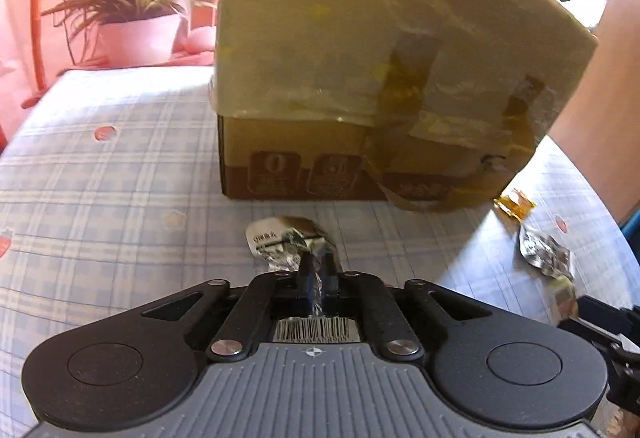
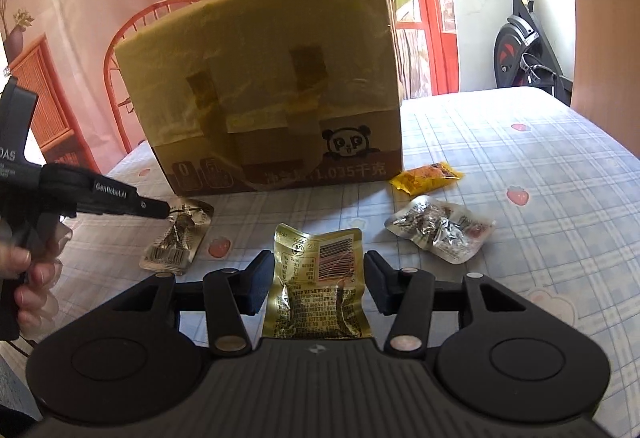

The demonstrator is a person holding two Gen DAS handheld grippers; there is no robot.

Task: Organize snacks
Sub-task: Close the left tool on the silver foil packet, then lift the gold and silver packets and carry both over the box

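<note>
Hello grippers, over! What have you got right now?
Left gripper shut on silver packet. Right gripper holding gold packet. Cardboard box straight ahead. Two packets loose on the tablecloth, none blocking.

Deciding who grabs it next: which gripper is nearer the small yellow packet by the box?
Right. The right gripper sits just short of the yellow packet; the left gripper is across, past the box's other corner.

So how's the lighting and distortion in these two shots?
Left wrist view: a pink-orange cast, sunlit checked tablecloth, the tall brown cardboard box throwing shadow forward. Right wrist view: glare on the crinkled silver snack packet; fisheye bends the edges in both.
</note>
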